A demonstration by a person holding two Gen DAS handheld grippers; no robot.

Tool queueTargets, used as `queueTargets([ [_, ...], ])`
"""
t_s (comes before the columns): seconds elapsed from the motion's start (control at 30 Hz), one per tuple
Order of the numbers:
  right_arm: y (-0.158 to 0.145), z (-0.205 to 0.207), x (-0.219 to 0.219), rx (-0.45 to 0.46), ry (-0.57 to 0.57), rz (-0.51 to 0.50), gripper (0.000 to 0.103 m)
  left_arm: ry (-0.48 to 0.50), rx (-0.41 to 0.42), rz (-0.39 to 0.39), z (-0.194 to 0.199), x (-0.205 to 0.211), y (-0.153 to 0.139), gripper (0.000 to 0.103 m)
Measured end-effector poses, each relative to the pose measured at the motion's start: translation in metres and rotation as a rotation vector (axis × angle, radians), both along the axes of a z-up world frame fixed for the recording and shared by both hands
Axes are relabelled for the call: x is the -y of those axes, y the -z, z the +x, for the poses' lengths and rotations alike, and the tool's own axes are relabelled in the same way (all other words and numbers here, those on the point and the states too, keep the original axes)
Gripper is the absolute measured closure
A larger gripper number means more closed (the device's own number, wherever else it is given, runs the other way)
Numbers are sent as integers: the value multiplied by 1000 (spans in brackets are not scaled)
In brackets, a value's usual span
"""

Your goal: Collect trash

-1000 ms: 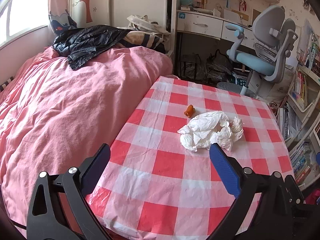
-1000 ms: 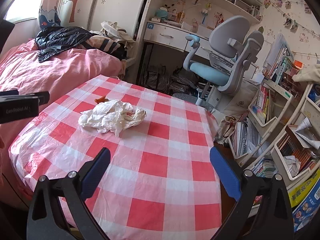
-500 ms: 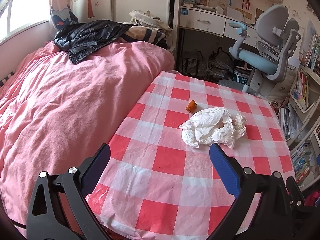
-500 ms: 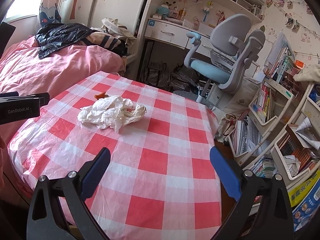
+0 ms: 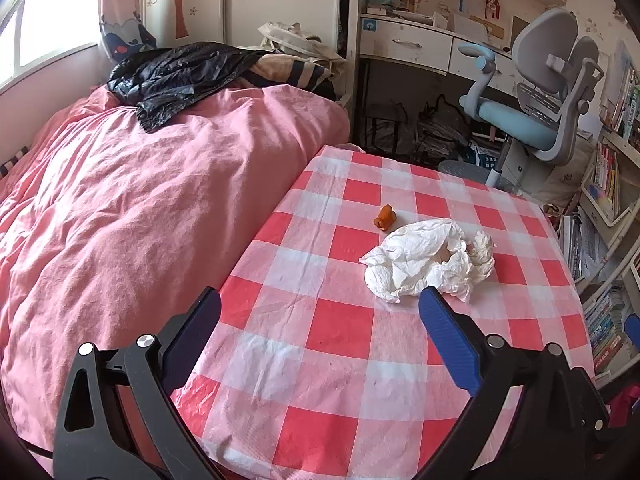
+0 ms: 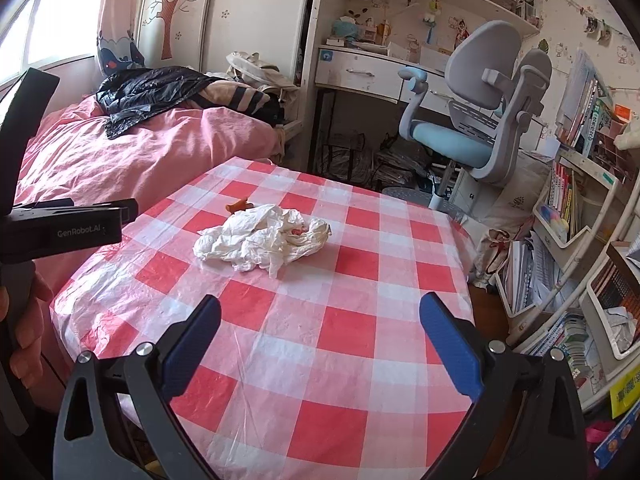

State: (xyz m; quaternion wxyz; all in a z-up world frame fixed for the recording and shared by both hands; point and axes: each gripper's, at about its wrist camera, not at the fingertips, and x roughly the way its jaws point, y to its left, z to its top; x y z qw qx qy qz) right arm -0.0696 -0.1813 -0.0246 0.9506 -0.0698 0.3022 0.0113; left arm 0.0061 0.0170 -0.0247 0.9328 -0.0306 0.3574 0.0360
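A crumpled white tissue pile (image 5: 428,260) (image 6: 262,238) lies near the middle of the red-and-white checked table (image 5: 304,344) (image 6: 344,332). A small orange scrap (image 5: 385,217) (image 6: 237,205) sits just beyond it. My left gripper (image 5: 320,304) hovers open over the table's near left part, its right finger tip close in front of the tissue. My right gripper (image 6: 320,308) is open above the near edge, short of the tissue. A black plastic bag (image 5: 176,76) (image 6: 144,94) lies on the bed. The left gripper's body (image 6: 64,228) shows at the left of the right wrist view.
A bed with a pink cover (image 5: 120,208) runs along the table's left side. A grey-and-blue desk chair (image 5: 536,100) (image 6: 476,120) stands beyond the table before a white desk (image 6: 360,72). Book racks (image 6: 580,240) crowd the right side. A hand (image 6: 24,320) holds the left gripper.
Both cameras have shifted slightly, so the table and tissue sit a little lower and nearer in view. The tissue and scrap have not moved. Both grippers stay open.
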Motion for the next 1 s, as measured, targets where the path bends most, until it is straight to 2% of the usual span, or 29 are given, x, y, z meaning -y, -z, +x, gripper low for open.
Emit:
queueTargets([
  [0.4, -1, 10, 10, -1, -13, 123, 8, 46, 4, 31, 9, 15, -3, 7],
  [1.0, 3, 16, 8, -9, -29, 115, 8, 61, -9, 21, 17, 18, 0, 7],
])
